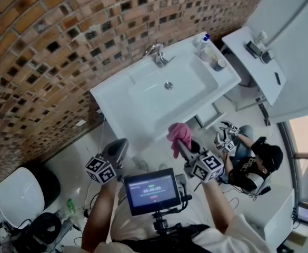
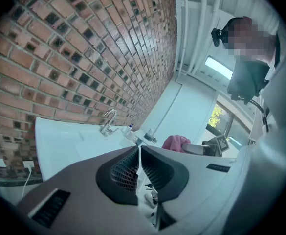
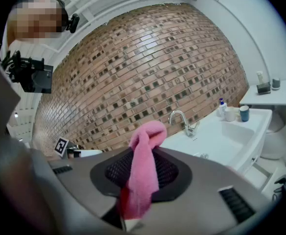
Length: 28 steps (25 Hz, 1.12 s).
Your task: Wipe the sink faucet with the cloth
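While the person stands back from the basin with both arms raised, the right tongs are clamped on a pink cloth. The cloth's folded top bulges up above the pads and its loose end hangs down between them. The left tongs are closed with only a hairline slit between the ribbed pads, and nothing is in them. In the head view the two tongs are level with each other, the left at about 9 o'clock of the right, with a small lit screen on the rig just below them at 6 o'clock. Neither tool touches the white sink, which lies beyond them at roughly 12 o'clock, well apart from the cloth. The round drain sits in the middle of the basin. The chrome faucet stands on the far rim at 12 o'clock of the drain, close against the brick wall, with its spout curving over the basin. On the sink's ledge, at about 2 o'clock of the drain, there is a white bottle with a blue cap, and a small dark-rimmed cup is near it. Further out at 2 o'clock is a white tabletop with a few small dark items on it. Another person sits low at 3 o'clock of the right tongs.
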Motion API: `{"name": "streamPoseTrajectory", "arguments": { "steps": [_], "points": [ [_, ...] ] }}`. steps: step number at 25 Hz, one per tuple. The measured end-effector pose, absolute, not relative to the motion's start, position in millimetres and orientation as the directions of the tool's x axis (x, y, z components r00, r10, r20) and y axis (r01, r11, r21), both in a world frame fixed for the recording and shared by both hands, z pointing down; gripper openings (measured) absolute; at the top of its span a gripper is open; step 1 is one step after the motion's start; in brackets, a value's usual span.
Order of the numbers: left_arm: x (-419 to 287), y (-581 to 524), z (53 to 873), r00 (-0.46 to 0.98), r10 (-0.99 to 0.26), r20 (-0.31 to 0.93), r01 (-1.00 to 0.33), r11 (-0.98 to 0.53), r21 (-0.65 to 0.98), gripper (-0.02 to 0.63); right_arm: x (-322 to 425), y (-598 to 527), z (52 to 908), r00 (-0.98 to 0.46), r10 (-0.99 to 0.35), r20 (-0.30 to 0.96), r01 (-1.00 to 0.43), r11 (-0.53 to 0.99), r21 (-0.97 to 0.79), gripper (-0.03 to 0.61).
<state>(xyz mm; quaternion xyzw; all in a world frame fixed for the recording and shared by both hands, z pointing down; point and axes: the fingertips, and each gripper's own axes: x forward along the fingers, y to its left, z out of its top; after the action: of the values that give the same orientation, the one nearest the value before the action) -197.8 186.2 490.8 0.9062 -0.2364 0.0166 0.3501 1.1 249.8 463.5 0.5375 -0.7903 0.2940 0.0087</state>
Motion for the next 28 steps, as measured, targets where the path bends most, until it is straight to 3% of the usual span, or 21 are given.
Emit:
{"name": "streamPoseTrajectory", "arguments": {
  "steps": [17, 28],
  "points": [
    [-219.5, 91.9, 501.4, 0.938, -0.328, 0.115, -0.317, -0.673, 0.668, -0.003, -36.8, 185.8, 469.1, -0.283, -0.853, 0.438, -0.912, 0.099, -0.398, 0.107],
    [-182.5, 66.9, 500.4, 0.929, -0.336, 0.157, -0.351, -0.666, 0.658, -0.003, 10.0, 134.3, 488.2, -0.301, -0.848, 0.436, -0.907, 0.113, -0.406, 0.107]
  ]
}}
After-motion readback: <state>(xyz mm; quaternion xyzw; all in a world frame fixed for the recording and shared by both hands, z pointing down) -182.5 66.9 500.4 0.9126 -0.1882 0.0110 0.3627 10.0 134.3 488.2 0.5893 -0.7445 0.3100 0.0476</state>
